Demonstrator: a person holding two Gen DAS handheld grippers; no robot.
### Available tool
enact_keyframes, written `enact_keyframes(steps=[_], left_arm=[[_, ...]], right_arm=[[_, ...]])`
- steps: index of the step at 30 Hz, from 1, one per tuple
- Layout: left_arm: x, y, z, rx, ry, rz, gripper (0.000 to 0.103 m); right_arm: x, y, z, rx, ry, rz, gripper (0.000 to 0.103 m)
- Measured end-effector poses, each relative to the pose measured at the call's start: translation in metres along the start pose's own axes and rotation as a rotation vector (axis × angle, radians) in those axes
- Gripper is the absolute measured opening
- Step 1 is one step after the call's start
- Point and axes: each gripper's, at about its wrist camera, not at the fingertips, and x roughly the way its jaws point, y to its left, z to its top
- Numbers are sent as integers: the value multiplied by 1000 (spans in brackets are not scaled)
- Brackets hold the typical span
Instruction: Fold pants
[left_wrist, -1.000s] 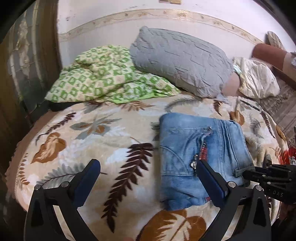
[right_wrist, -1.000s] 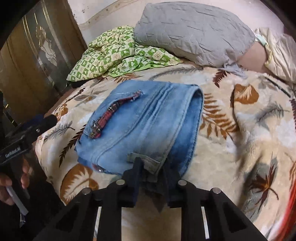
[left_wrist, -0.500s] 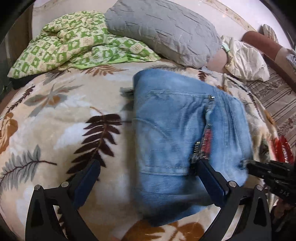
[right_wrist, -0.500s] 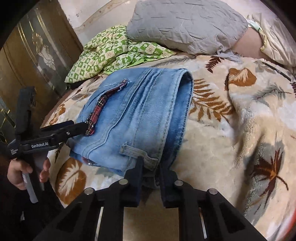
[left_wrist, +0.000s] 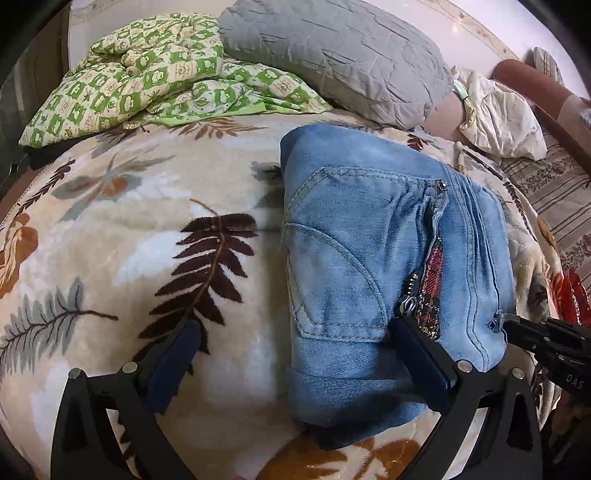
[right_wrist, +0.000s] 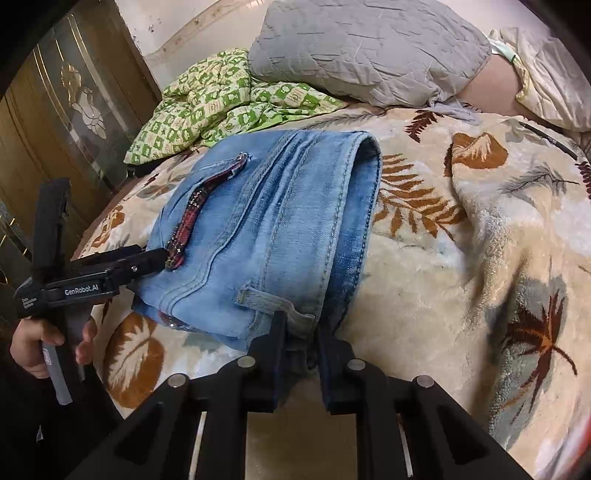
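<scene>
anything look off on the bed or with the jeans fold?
Nothing major. The folded jeans lie fairly square on the leaf-print blanket. The right hand-held gripper pinches their near edge. Only the green checked quilt is crumpled beside the grey pillow.

A home bedroom: a bed under a leaf-patterned fleece blanket, a grey pillow and green checked quilt at its head edge.
</scene>
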Motion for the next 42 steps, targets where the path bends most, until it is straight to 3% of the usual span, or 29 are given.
enact_keyframes(steps=[9, 10, 12, 14, 15, 17, 20, 26, 32, 36, 42], left_arm=[[-11, 1, 0, -16, -21, -19, 103], [-15, 1, 1, -12, -23, -7, 103], [-23, -1, 0, 2, -38, 20, 103], [-33, -1, 0, 20, -64, 43, 103], [-37, 0, -1, 28, -74, 47, 103], [-44, 0, -2, 42, -88, 69, 103], [-51, -1, -3, 52, -108, 108, 103], [-51, -8, -4, 70, -119, 147, 103], [-58, -17, 1, 76, -129, 175, 103], [-78, -19, 8, 70, -153, 171, 103], [-129, -32, 10, 72, -230, 158, 103]], right_arm=[[-7, 12, 5, -30, -10, -46, 16], [-9, 13, 5, -31, -19, -51, 19], [-19, 19, 7, -34, -36, -84, 32], [-33, 23, 7, -21, -70, -101, 90], [-42, 26, 7, -10, -104, -93, 98], [-57, 32, 8, -11, -142, -83, 99], [-66, 39, 12, -4, -174, -146, 99], [-54, 40, 22, 40, -164, -268, 103], [-53, 34, 34, 84, -179, -282, 103], [-68, 32, 35, 129, -198, -286, 103], [-116, 49, 28, 150, -230, -385, 103]])
